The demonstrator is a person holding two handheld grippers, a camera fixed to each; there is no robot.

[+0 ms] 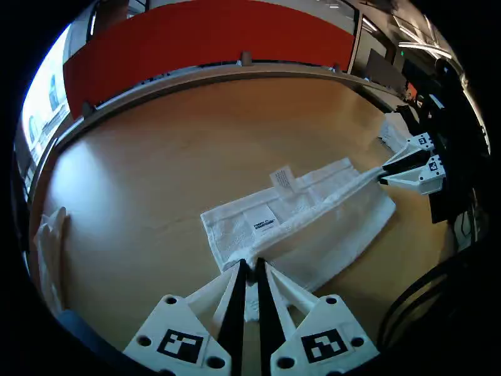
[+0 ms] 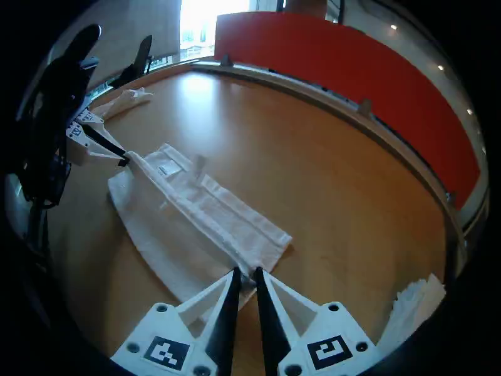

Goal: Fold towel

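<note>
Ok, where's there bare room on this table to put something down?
The widest free patch is the bare table between the towel and the red divider. It is crowded along the towel, pinched at its ends by the left claw and the right claw, and by the white cloths at either end of the table.

Before me a curved wooden table (image 1: 188, 144), glossy with daylight glare, a red divider panel (image 1: 206, 37) along its far edge, bright windows (image 1: 41, 106) beyond, ceiling strip lights (image 1: 419, 45) overhead.

White towel (image 1: 300, 216) half-folded lengthwise on table (tags showing).
</note>
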